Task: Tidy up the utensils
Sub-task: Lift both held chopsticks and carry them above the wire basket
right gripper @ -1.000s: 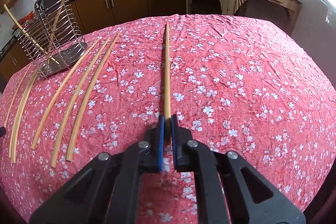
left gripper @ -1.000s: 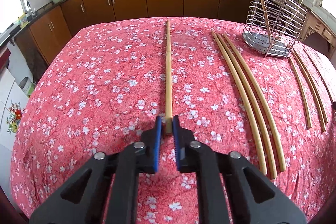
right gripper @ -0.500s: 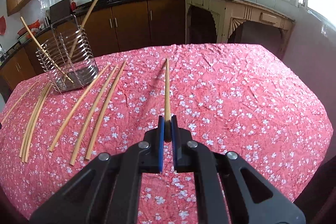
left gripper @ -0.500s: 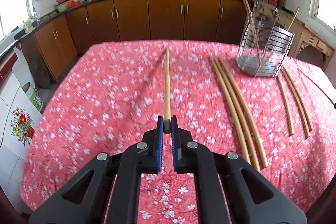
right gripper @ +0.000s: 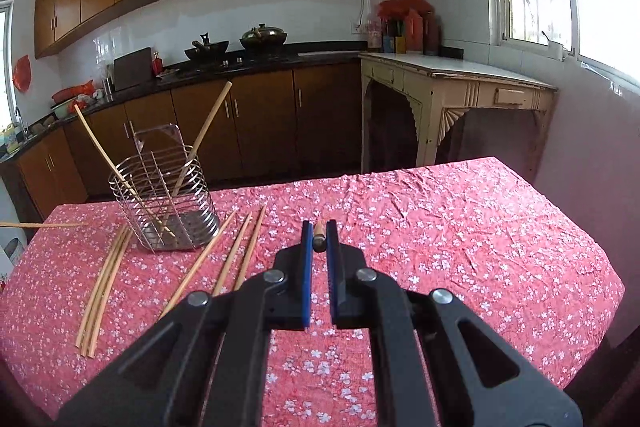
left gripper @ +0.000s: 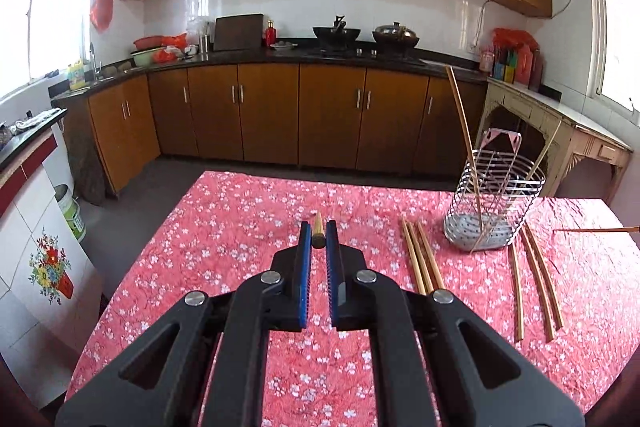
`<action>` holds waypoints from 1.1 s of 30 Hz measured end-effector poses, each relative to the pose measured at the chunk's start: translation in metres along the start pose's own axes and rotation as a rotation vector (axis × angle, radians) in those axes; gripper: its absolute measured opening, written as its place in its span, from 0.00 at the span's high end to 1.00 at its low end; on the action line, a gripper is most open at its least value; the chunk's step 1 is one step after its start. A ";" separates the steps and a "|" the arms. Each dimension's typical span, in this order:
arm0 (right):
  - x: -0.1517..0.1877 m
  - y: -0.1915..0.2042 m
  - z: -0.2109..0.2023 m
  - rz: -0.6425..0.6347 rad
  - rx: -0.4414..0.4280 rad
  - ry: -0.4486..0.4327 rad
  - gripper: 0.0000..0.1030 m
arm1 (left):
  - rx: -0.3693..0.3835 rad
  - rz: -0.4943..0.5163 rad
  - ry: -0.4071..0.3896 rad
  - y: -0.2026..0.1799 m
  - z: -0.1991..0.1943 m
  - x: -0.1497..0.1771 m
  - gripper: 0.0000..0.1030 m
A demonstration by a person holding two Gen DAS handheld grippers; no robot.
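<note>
My left gripper [left gripper: 318, 235] is shut on a wooden chopstick [left gripper: 318, 234], seen end-on and pointing forward, raised above the table. My right gripper [right gripper: 319, 235] is shut on another chopstick [right gripper: 319, 234], also end-on and raised. A wire utensil holder [left gripper: 494, 213] stands on the table at the right of the left wrist view, with two chopsticks leaning in it. It shows in the right wrist view [right gripper: 164, 203] at the left. Several loose chopsticks [left gripper: 422, 259] lie beside it on the red flowered tablecloth [left gripper: 240, 227].
More chopsticks [left gripper: 536, 279] lie right of the holder, and others [right gripper: 104, 275] lie left of it in the right wrist view. Brown kitchen cabinets [left gripper: 280, 115] and a cream side table [right gripper: 452, 95] stand beyond the table's far edge.
Both grippers have lifted well above the table and tilted up, each carrying its chopstick, which now points straight ahead instead of lying along the cloth.
</note>
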State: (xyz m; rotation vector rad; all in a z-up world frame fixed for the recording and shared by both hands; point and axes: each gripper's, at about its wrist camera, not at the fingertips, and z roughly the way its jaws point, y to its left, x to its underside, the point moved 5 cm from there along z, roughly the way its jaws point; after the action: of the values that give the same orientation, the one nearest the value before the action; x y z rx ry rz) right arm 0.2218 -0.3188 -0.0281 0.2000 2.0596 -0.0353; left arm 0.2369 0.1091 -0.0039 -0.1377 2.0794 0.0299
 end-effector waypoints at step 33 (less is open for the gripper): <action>-0.137 0.027 -0.079 0.056 -0.230 -0.188 0.93 | 0.075 -0.016 -0.183 -0.035 -0.044 -0.094 0.93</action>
State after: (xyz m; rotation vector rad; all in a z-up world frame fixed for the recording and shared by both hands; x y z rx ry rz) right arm 0.2210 -0.3006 0.1317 0.1070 1.8522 0.2085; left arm 0.2479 0.0786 0.1006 -0.1017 1.8942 -0.0431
